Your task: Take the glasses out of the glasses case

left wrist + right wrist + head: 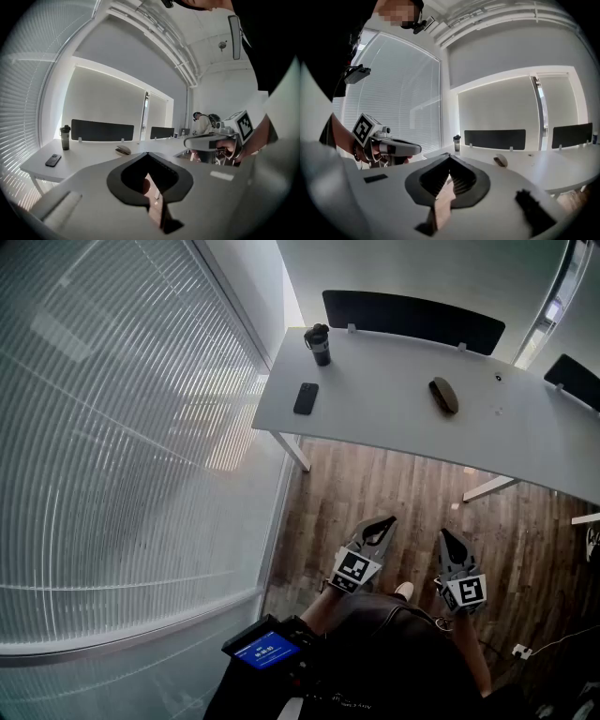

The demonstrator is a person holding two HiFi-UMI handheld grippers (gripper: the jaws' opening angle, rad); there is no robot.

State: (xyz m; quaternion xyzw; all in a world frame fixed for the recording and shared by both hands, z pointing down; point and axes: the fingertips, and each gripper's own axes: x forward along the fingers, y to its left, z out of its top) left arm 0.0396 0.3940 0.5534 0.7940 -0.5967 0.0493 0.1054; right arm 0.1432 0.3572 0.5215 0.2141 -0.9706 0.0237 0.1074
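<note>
The glasses case (443,395), a closed dark oval, lies on the white table (375,418), towards its right. It shows small and far off in the left gripper view as the glasses case (123,150) and in the right gripper view as the glasses case (500,161). No glasses are visible. My left gripper (385,521) and right gripper (444,535) hang side by side over the wooden floor, well short of the table, both shut and empty. In each gripper's own view, the left gripper (147,153) and the right gripper (450,156) show their jaws meeting at the tip.
A black phone (306,398) and a dark bottle (319,344) sit at the table's left end. Black divider screens (412,320) line its far edge. White table legs (293,451) stand near the slatted window wall (122,446). A person (202,124) stands far behind.
</note>
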